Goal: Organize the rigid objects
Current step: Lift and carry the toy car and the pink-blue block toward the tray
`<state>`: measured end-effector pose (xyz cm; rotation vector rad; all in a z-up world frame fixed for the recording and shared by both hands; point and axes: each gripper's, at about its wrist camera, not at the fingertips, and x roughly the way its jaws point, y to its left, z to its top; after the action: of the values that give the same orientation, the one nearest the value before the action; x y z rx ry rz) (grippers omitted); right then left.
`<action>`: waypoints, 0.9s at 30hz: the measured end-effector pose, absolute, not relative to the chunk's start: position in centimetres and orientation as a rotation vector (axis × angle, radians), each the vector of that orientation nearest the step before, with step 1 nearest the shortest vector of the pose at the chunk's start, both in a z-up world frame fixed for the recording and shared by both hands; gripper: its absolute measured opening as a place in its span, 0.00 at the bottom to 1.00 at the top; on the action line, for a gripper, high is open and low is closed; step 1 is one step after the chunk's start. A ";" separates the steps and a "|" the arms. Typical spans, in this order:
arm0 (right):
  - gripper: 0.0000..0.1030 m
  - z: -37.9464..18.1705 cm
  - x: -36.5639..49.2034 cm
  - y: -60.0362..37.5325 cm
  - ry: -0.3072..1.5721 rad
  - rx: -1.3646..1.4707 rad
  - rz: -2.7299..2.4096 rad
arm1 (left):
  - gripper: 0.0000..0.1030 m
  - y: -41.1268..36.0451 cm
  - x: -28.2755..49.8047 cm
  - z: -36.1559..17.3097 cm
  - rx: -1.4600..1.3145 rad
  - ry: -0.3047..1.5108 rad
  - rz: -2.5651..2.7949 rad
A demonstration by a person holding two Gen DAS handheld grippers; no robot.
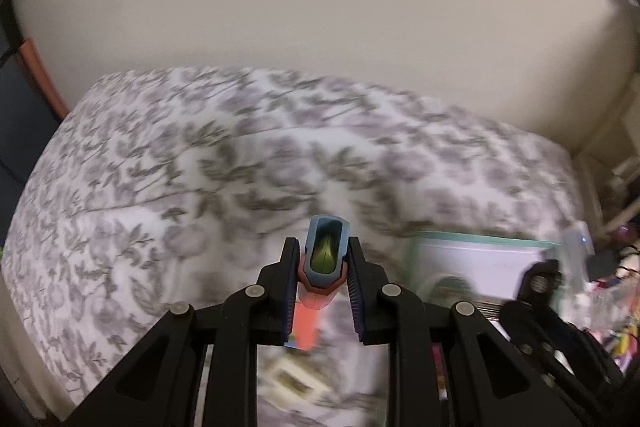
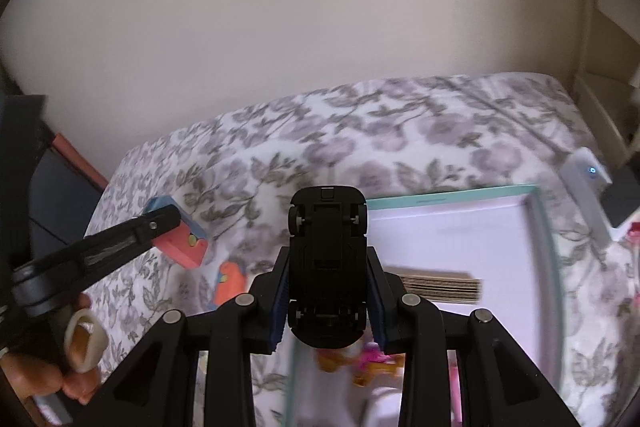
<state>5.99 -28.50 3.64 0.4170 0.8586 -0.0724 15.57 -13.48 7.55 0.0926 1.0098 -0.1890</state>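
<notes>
Left wrist view is showing the left gripper clamping a blue and coral toy block between its pads, above the flowered bed cover. Below the fingers a cream piece is lying blurred on the cover; what it is I cannot tell. At the right, the right gripper is showing in front of a white box with teal rim.

In the right wrist view, the right gripper is gripping a black toy car, its underside and wheels facing the camera. Under the fingers, orange and pink toys are lying inside the box, and a brown ridged piece is lying in it farther on. At the left, the left gripper is holding the block over the cover, with another orange piece on the cover just beside the box's left edge. A person's hand is gripping the left handle. Beyond the bed's far edge a plain wall is standing.
</notes>
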 end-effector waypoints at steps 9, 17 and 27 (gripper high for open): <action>0.34 3.7 3.2 -33.5 0.849 0.425 -0.180 | 0.23 -18.8 11.6 8.7 0.097 1.015 -0.354; 0.34 3.0 2.3 -35.9 0.868 0.447 -0.222 | 0.23 -21.6 10.1 7.8 0.131 1.050 -0.401; 0.34 1.4 2.0 -37.7 0.933 0.432 -0.288 | 0.23 -24.3 8.7 6.0 0.154 1.115 -0.497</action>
<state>2.01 -37.73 1.42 0.4324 0.9330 -0.2881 8.73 -24.28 6.00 0.1538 1.1148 -0.4966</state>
